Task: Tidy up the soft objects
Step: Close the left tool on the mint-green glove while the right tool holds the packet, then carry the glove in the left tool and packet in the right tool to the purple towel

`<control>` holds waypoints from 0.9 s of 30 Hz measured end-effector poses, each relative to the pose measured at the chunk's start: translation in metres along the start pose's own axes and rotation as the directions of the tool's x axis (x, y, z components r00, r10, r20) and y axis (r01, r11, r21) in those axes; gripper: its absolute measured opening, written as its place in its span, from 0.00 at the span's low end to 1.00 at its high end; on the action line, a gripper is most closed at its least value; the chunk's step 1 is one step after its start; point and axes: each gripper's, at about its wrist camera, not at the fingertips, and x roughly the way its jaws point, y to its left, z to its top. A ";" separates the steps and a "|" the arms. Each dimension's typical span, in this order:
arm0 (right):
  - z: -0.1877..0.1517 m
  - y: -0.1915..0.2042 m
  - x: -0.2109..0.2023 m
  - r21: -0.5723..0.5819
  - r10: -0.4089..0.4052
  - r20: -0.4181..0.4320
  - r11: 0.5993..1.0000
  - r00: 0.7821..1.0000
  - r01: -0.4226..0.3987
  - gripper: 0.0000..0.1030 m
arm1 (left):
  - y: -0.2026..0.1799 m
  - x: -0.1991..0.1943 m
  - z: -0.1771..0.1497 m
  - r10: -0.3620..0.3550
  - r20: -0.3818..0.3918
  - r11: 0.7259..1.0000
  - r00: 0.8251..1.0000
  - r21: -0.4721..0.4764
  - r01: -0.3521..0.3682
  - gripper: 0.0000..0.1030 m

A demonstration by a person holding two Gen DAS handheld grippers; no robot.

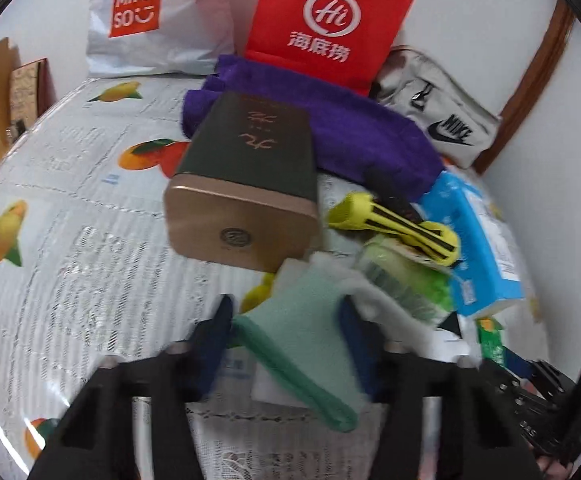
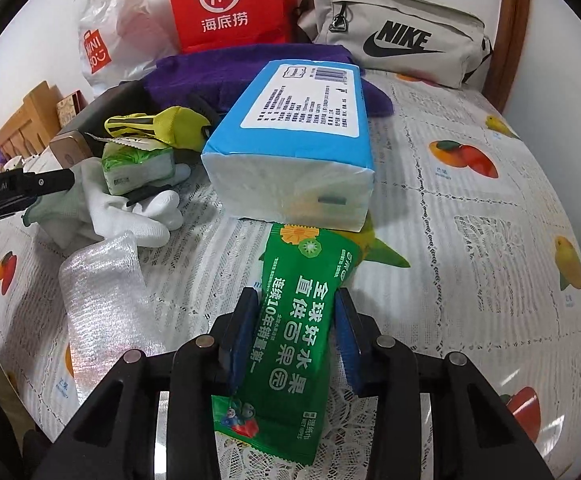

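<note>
Right wrist view: the green wet-wipe packet (image 2: 290,344), lying on the tablecloth (image 2: 470,208), is clamped by the right gripper (image 2: 296,336). The pale green glove cuff (image 1: 290,344) is pinched by the left gripper (image 1: 286,344); the 2 thin grips could slip if lifted quickly.

The tabletop (image 2: 470,184) is wearing a white lace cloth printed with orange and yellow fruit. Along its far edge a red paper bag (image 2: 226,4) is showing a white logo, a purple towel (image 2: 194,76) is lying dark, and a grey pouch (image 2: 394,32) is carrying black lettering. A blue-and-white tissue pack (image 2: 302,140) is sitting beside a green wet-wipes packet (image 2: 294,344) with white characters. A mint-green glove cuff (image 1: 302,344) is showing against white.
</note>
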 end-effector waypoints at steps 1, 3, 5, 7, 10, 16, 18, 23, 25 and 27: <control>0.000 0.000 0.000 0.002 0.001 0.001 1.000 1.000 -0.001 0.38 | -0.001 -0.002 -0.001 0.008 0.007 1.000 1.000 0.014 -0.008 0.34; 0.001 0.000 0.001 0.006 0.002 0.002 1.000 1.000 -0.002 0.38 | -0.001 -0.006 -0.003 -0.009 0.012 1.000 1.000 0.029 0.009 0.21; 0.002 0.000 0.001 0.007 0.000 0.004 1.000 1.000 0.000 0.37 | 0.000 -0.011 -0.004 -0.026 0.019 0.999 0.999 0.024 0.026 0.17; 0.003 0.001 0.000 0.004 -0.003 0.004 1.000 1.000 0.003 0.37 | 0.000 -0.017 -0.007 -0.012 0.026 0.999 1.000 0.037 0.011 0.14; 0.003 0.002 -0.002 0.006 0.002 0.004 1.000 1.000 -0.002 0.35 | 0.005 -0.028 -0.007 -0.029 0.048 0.999 0.998 0.015 0.028 0.13; 0.004 0.002 -0.013 0.014 0.004 0.025 1.000 1.000 -0.005 0.34 | 0.009 -0.058 -0.004 -0.049 0.116 0.999 0.992 0.000 0.049 0.11; 0.006 0.003 -0.018 0.014 0.014 0.037 1.000 0.999 -0.014 0.33 | 0.010 -0.065 -0.002 -0.063 0.136 0.998 0.989 -0.008 0.064 0.11; 0.013 0.006 -0.028 0.007 0.013 0.054 1.000 0.998 -0.013 0.33 | 0.006 -0.079 0.006 -0.071 0.160 0.997 0.985 -0.004 0.072 0.11; 0.015 0.007 -0.033 0.004 0.016 0.063 1.000 0.998 -0.016 0.33 | 0.004 -0.087 0.008 -0.074 0.179 0.997 0.981 0.005 0.075 0.11; 0.016 0.008 -0.036 -0.003 0.014 0.067 1.000 0.998 -0.014 0.33 | 0.003 -0.091 0.011 -0.067 0.177 0.998 0.982 0.004 0.068 0.11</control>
